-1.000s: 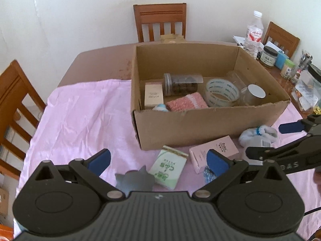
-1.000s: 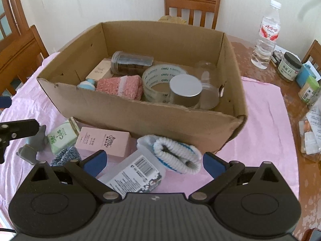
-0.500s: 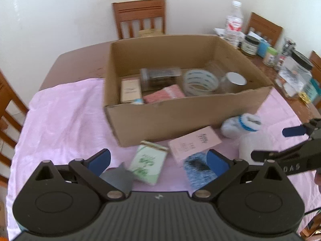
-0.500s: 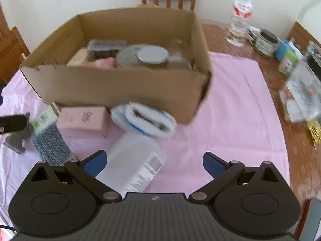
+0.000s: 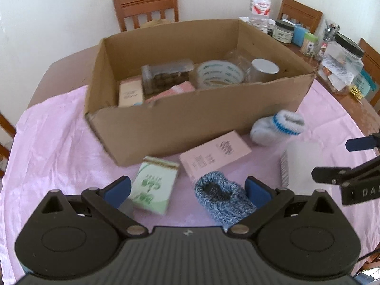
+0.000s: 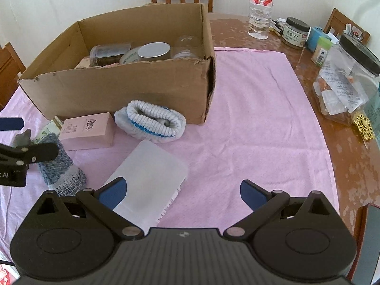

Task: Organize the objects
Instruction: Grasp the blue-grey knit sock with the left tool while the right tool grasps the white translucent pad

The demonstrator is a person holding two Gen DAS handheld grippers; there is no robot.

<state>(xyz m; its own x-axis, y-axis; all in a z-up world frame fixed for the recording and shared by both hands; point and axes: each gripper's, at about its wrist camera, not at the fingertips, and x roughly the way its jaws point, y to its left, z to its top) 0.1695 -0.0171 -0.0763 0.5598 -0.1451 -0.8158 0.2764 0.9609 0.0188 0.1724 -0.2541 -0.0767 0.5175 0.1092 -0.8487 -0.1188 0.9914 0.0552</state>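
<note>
Up front in the left wrist view, the left gripper (image 5: 187, 190) hangs with its jaws wide and nothing between them, just above a green packet (image 5: 155, 187) and a blue-grey knitted sock (image 5: 222, 198) lying on the pink cloth (image 5: 57, 147). Behind them a pink carton (image 5: 215, 155) lies flat, its long axis running up to the right, one corner near the cardboard box (image 5: 190, 121). That box is open-topped and holds a clear jar of dark pieces (image 5: 166, 74) on its side, a roll of tape (image 5: 219, 73), a silver-lidded jar (image 5: 263, 70), a small cream carton (image 5: 130, 92) and a pink folded cloth (image 5: 174, 90). A white sock with a blue band (image 5: 276, 127) sits by the box's near right corner. The cloth to the left of the box is bare.

Next, from the right wrist view, the right gripper (image 6: 182, 193) is likewise spread wide and empty, its left finger over a frosted plastic case (image 6: 147, 178) that lies flat with its long axis pointing up to the right. The white sock touches the box's front wall. To the right, the cloth is open up to its edge, beyond which the wooden table (image 6: 351, 161) carries a big clear jar with a black lid (image 6: 349, 80), a water bottle (image 6: 260, 7) and small jars.
</note>
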